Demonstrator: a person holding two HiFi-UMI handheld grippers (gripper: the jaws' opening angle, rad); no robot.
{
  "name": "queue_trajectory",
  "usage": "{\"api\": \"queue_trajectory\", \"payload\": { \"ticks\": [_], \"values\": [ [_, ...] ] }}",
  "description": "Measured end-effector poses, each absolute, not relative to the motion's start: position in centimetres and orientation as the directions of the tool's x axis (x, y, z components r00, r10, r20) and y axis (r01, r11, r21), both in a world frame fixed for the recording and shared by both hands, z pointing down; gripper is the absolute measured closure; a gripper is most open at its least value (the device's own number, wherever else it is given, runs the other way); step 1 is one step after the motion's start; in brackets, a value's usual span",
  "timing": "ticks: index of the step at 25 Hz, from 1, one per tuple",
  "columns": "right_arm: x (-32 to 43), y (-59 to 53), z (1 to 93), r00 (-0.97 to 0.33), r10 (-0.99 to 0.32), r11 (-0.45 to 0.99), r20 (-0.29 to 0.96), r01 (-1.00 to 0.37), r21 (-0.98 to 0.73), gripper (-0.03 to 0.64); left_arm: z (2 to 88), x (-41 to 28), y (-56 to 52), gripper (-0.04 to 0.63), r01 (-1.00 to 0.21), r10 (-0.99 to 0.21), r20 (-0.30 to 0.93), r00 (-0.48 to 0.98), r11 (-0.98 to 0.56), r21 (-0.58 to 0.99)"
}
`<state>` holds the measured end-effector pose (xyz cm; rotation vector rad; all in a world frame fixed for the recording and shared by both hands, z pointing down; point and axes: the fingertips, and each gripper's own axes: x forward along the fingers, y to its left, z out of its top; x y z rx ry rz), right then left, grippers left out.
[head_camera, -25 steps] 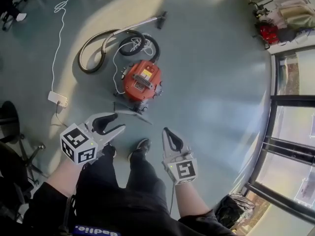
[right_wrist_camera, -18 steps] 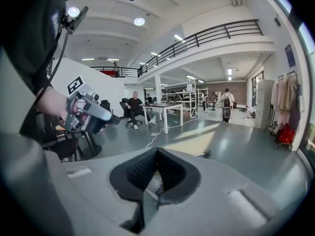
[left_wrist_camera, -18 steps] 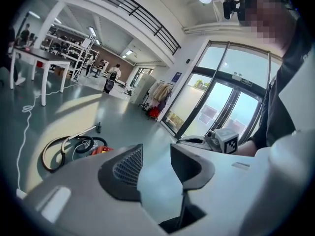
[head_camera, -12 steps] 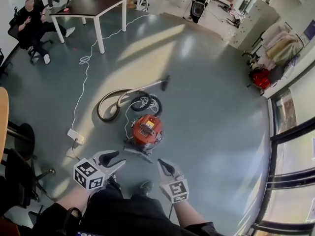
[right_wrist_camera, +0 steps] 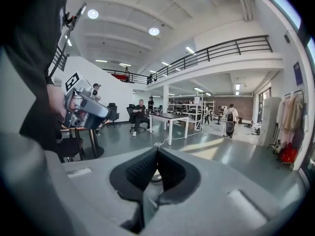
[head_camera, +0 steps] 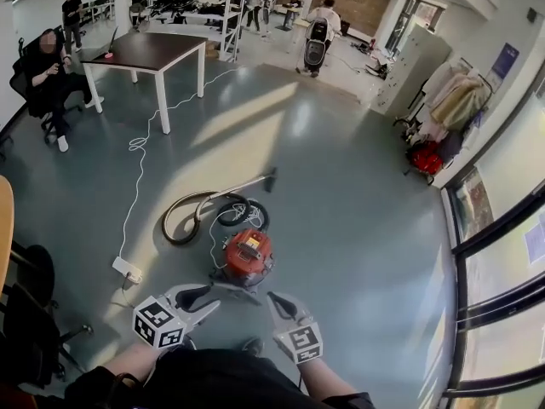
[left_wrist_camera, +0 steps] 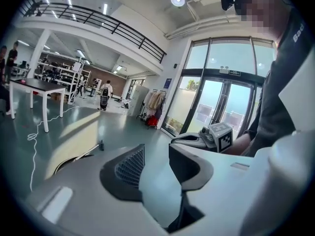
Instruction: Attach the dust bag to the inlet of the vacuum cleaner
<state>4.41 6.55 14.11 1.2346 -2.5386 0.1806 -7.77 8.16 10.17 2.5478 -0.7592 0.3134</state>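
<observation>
The red vacuum cleaner stands on the floor just beyond both grippers, its grey hose coiled behind it. A flat grey piece lies against its near side; I cannot tell what it is. My left gripper is held up in the air, its jaws parted with nothing between them and closing. My right gripper hovers beside it, shut and empty. In the left gripper view the left gripper frames bare floor, with the right gripper off to the side. In the right gripper view the right gripper has its pads together.
A white cable runs from a power strip toward a dark table, where a person sits. An office chair is at my left. Glass doors and hung coats line the right side.
Both grippers have risen and the head view has tilted up, so the vacuum looks smaller and more of the room shows. The left jaws have narrowed slightly.
</observation>
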Motion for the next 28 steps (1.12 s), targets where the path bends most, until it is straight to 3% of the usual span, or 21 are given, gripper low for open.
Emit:
{"api": "queue_trajectory", "payload": {
  "ticks": [8, 13, 16, 20, 28],
  "values": [
    [-3.0, 10.4, 12.8, -0.526, -0.778, 0.576, 0.344, -0.816, 0.053, 0.624, 11.2, -12.4, 11.8, 0.471, -0.450, -0.366, 0.278, 0.888, -0.816, 0.363],
    [-6.3, 12.0, 11.0, -0.562, -0.770, 0.603, 0.304, -0.796, 0.056, 0.624, 11.2, -14.1, 12.7, 0.513, -0.429, -0.353, 0.278, 0.893, -0.855, 0.292],
    [-6.3, 12.4, 10.2, -0.593, -0.759, 0.621, 0.271, -0.783, 0.025, 0.624, 9.8, -14.0, 13.2, 0.586, -0.455, -0.396, 0.261, 0.880, -0.860, 0.232],
    [-4.9, 13.9, 8.4, -0.616, -0.758, 0.627, 0.214, -0.779, -0.023, 0.626, 8.3, -11.8, 14.8, 0.586, -0.475, -0.426, 0.244, 0.871, -0.856, 0.204],
    [-0.2, 17.4, 7.5, -0.625, -0.761, 0.632, 0.173, -0.775, -0.018, 0.626, 6.4, -5.0, 18.3, 0.586, -0.421, -0.376, 0.249, 0.893, -0.894, 0.157]
  ]
}}
